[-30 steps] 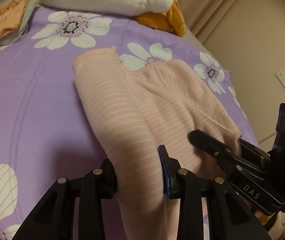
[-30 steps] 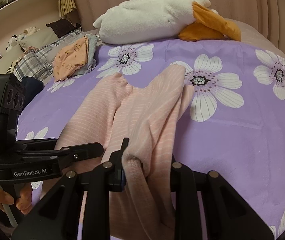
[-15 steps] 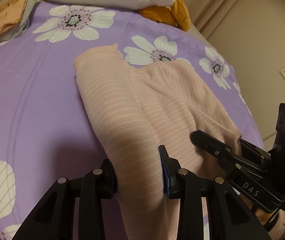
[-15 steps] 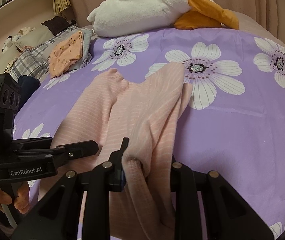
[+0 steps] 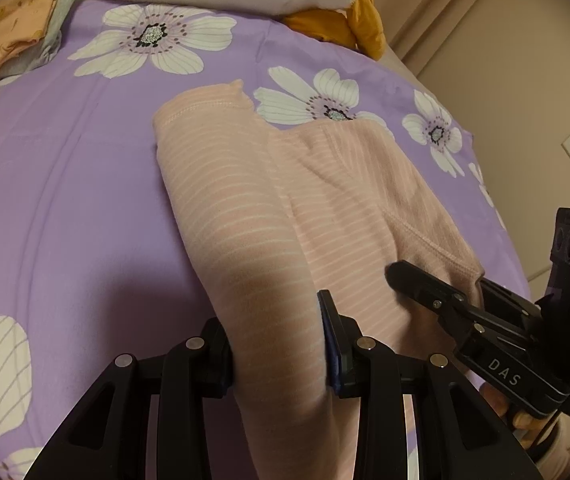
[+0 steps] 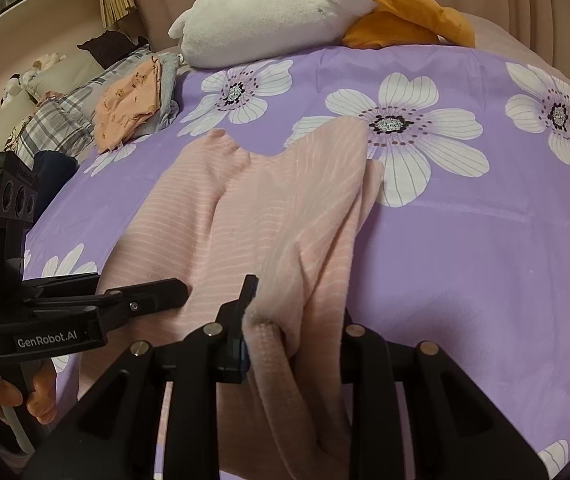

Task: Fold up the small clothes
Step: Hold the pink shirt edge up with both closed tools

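Nearest the left wrist camera, the left gripper [image 5: 277,344] is pinching the near end of the pink striped garment [image 5: 245,208], its two fingers closed in on a thick roll of fabric that is filling the narrow gap between them. Just to its right in that view, the right gripper [image 5: 437,296] is reaching in over the same garment's near edge. From its own camera, the right gripper [image 6: 293,332] is clamping a bunched fold and a ribbed hem of the cloth, jaws drawn in against the fabric, though the right-hand finger is mostly hidden behind the cloth, so the contact on that side is probably there rather than plainly shown. The left gripper [image 6: 145,300] is lying alongside on the left, with the person's hand [image 6: 1,396] gripping its handle.

Beyond the grippers, the garment is stretching away across the purple flowered bedspread [image 6: 465,248], its far end lying flat, two sections spreading apart toward a white flower print. Farther off, a stack of folded clothes [image 6: 133,104], an orange piece on top, is sitting at the left edge of the bedspread beside a plaid pillow [image 6: 61,116]. At the far end, a white and orange plush toy [image 6: 293,4] is lying across the bed.
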### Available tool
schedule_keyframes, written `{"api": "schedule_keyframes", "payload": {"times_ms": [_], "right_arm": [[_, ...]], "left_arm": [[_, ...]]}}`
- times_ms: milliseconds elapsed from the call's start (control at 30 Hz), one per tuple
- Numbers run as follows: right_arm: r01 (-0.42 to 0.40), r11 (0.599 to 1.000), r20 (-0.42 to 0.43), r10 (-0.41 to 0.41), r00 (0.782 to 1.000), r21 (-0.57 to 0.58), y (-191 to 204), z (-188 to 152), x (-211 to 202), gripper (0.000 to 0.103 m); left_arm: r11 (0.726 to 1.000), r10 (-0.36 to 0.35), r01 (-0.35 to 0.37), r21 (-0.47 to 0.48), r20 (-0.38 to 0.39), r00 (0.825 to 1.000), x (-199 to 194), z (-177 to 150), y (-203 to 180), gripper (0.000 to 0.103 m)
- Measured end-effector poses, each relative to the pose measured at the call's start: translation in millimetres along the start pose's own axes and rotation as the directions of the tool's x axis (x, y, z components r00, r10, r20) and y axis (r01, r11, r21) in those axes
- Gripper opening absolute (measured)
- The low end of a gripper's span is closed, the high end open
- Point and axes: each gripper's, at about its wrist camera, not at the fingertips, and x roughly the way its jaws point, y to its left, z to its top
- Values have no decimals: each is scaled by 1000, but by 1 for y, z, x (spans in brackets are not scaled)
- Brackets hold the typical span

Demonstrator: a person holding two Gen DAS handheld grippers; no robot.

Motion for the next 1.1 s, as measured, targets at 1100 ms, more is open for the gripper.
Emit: {"api": "schedule_keyframes", "payload": {"times_ms": [1100], "right_arm": [[-18, 999, -14, 19, 1000, 48, -11, -6, 5, 30]], "left_arm": [[1000, -2, 2, -9, -5, 1000, 0, -3, 2, 35]]}}
